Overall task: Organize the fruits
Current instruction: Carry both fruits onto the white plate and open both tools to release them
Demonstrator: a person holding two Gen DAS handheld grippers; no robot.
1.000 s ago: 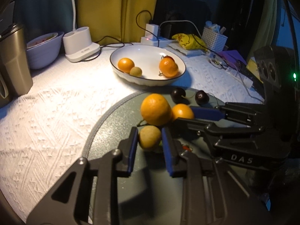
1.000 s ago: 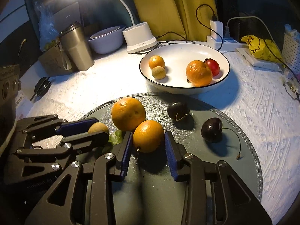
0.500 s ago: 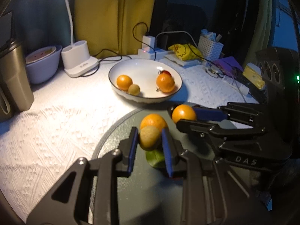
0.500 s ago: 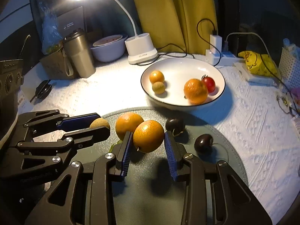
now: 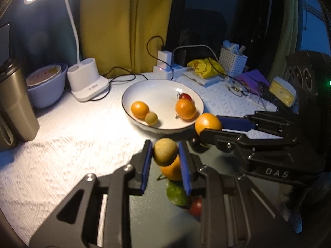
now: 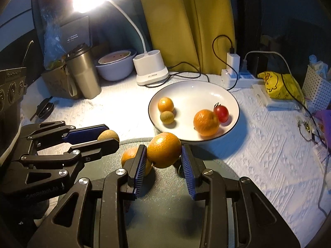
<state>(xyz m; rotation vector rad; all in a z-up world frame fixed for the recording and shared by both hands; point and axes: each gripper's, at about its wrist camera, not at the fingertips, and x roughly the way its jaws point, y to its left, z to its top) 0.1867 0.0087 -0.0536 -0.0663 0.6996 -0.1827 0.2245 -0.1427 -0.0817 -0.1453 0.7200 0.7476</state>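
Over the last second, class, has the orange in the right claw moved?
Yes. The orange has risen off the grey mat toward the white bowl.

Bowl (image 6: 233, 101) sits behind the round mat (image 6: 169, 202), holding four fruits. Lamp base (image 6: 151, 70) behind bowl, tumbler (image 6: 82, 72) far left. One orange (image 6: 129, 159) on mat. Basket (image 6: 316, 86) far right.

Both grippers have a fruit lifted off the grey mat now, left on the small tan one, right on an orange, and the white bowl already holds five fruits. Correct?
Not quite: the white bowl holds four fruits, not five, as the right wrist view shows: two oranges, a small tan fruit and a red one. The rest stands: the left gripper grips the small tan fruit, the right gripper the orange, both off the grey mat.
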